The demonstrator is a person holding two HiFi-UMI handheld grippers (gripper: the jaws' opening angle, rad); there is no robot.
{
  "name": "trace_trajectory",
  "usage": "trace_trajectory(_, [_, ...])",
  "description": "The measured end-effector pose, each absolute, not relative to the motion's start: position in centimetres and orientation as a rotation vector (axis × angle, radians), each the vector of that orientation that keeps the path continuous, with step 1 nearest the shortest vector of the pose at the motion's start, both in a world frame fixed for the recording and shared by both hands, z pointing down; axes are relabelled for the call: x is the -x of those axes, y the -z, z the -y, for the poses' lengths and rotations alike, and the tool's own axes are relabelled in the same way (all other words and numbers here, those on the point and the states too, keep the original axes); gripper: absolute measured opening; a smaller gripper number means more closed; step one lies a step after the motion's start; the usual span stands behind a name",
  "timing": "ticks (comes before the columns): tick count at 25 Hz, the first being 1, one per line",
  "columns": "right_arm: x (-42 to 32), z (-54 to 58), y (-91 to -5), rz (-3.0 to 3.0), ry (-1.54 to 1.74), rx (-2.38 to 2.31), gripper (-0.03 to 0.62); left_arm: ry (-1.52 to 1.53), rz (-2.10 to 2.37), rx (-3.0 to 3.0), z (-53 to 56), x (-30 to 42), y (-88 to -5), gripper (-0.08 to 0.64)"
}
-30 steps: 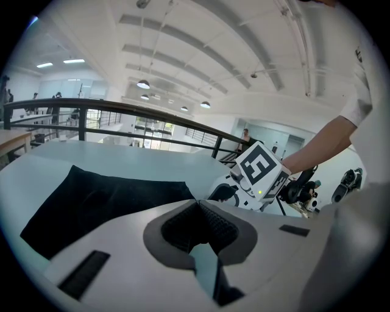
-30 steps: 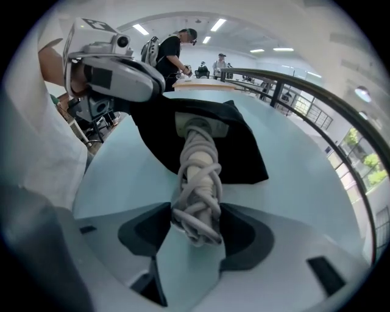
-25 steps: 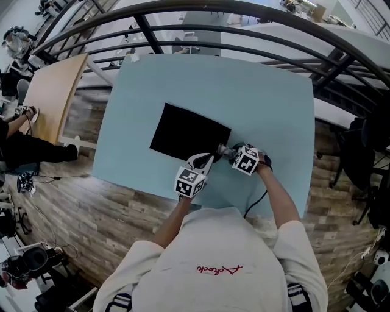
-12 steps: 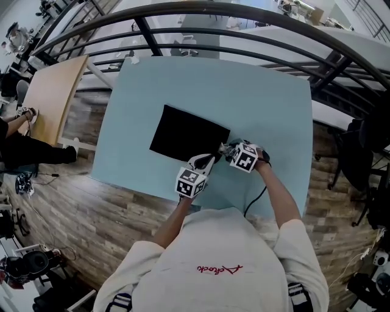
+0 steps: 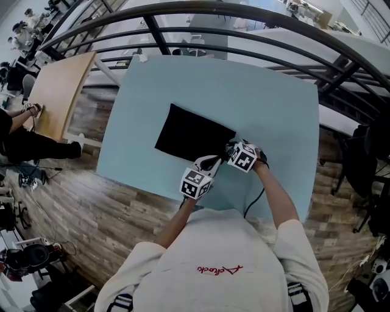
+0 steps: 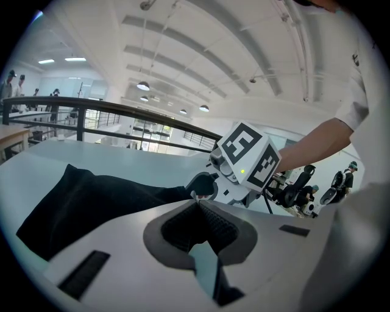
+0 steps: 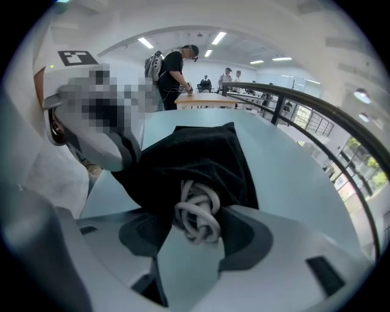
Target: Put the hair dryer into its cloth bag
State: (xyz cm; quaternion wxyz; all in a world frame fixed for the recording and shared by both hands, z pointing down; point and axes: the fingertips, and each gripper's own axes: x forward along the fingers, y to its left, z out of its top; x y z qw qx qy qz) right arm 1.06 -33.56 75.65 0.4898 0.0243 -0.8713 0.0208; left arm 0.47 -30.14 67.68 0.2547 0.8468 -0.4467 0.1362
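Observation:
The black cloth bag (image 5: 194,134) lies flat on the light blue table (image 5: 268,103). Both grippers meet at its near right corner. My left gripper (image 5: 210,163) is shut on the bag's edge, with black cloth (image 6: 103,201) running from its closed jaws (image 6: 198,207). My right gripper (image 5: 230,150) points steeply down at the bag's mouth. A white coiled cord (image 7: 196,218) sits between its wide-set jaws, gripped, with black cloth (image 7: 201,161) wrapped around it. The hair dryer's body is hidden.
The table's near edge (image 5: 152,190) runs just below my grippers. A black cable (image 5: 255,204) hangs from the right hand side. A wooden table (image 5: 58,97) and people stand at the far left. Black railings (image 5: 244,18) arch behind.
My right gripper has edged closer to the bag's corner and risen a little, still holding the cord. The left gripper has kept its hold in place.

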Motion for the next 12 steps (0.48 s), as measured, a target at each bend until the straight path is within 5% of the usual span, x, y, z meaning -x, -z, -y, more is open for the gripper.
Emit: trace_trajectory(12, [1.2,33.6,-75.7,2.187,-0.053,-0.04,0.249,-0.344,1.204,-2.301,30.1,-1.5,-67.0,0.02])
